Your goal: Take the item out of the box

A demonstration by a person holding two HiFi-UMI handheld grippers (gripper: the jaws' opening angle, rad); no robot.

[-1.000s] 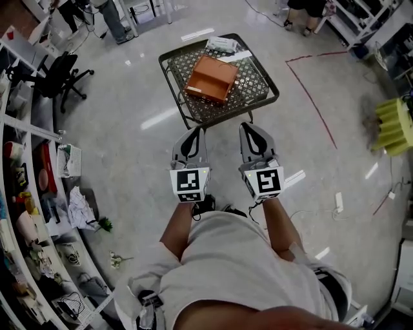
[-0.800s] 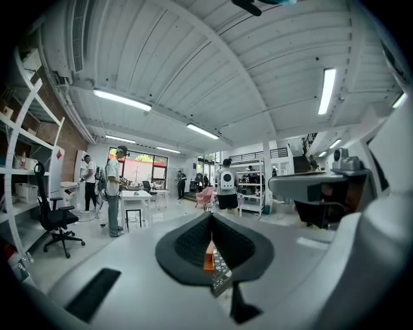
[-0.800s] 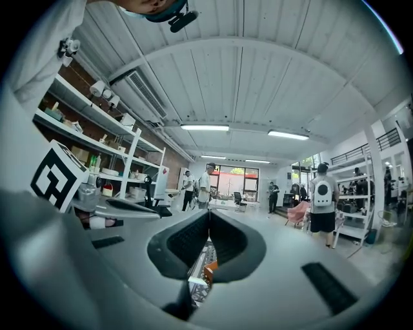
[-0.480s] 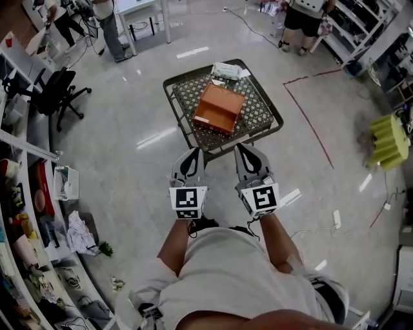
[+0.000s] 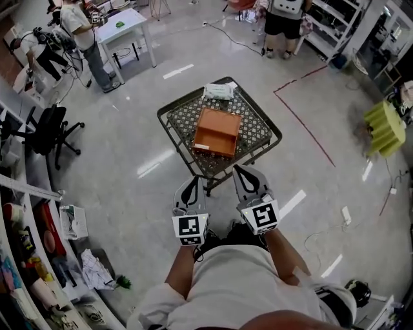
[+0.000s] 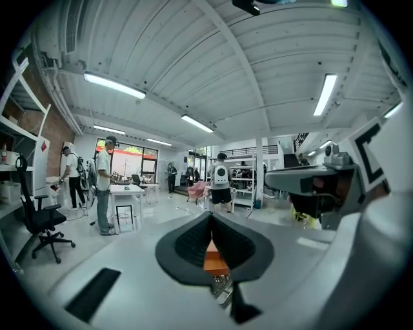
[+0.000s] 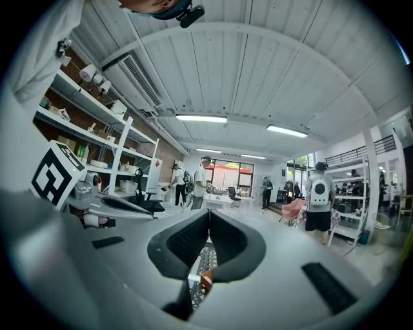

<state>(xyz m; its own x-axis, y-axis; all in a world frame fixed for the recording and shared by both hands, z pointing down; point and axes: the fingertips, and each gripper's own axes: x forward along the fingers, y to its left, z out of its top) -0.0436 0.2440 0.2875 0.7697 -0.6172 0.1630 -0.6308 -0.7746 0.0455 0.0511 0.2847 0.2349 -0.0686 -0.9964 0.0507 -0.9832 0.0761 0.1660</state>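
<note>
I hold my left gripper and right gripper side by side ahead of me, both jaws closed together, empty.

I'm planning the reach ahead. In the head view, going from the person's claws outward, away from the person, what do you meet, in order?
Left claw and right claw side by side → table near edge → orange box → white packet → standing person.
</note>
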